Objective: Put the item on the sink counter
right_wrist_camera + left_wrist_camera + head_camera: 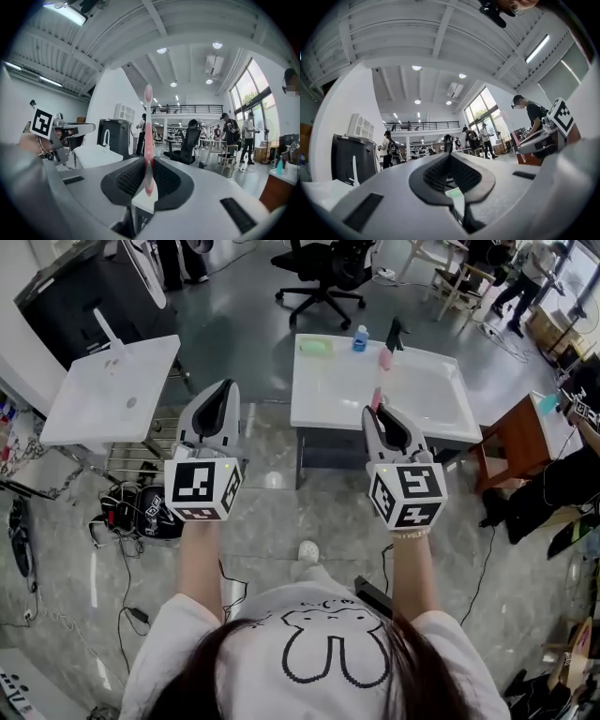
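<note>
Right gripper view: your right gripper (147, 161) is clamped on the pink toothbrush (148, 117) low on its handle, upright, near the sink counter (323, 390) front edge but not on it; left gripper (450, 158) is clenched w/ nothing, so a fast swing could make the brush pivot or slip out.
</note>
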Tool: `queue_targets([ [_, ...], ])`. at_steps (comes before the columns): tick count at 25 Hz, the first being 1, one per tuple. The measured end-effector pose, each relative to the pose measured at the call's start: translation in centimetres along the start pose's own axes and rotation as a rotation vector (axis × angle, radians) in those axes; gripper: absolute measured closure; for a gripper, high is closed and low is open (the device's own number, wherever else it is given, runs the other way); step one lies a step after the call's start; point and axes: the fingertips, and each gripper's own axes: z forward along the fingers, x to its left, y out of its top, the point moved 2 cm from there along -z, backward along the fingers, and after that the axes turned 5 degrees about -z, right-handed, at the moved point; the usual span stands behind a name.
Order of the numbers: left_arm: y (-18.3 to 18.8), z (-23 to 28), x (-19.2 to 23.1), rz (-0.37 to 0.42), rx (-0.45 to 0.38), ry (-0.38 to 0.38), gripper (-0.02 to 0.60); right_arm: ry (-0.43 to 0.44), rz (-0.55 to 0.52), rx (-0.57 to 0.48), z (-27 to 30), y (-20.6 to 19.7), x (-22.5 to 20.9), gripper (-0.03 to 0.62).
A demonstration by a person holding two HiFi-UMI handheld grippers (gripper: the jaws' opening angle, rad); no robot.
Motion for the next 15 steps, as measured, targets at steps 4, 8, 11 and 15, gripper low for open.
queue_targets([
  [4,-0.4,4.5,1.0,0.007,0.002,0.022,0.571,0.019,0.006,-0.001,4.3,0.1,-2.8,0.522],
  [8,-1.0,8.3,1.8,0.014,0.003,0.039,0.571,0.041,0.013,0.002,8.1,-0.3,-4.9,0.522],
  [11,-1.7,10.4,2.5,0.018,0.008,0.055,0.571,0.061,0.016,0.003,10.6,-0.6,-6.0,0.522],
  [15,-2.5,12.2,3.7,0.014,0.014,0.071,0.571,0.081,0.018,0.013,13.3,-0.8,-6.3,0.522],
])
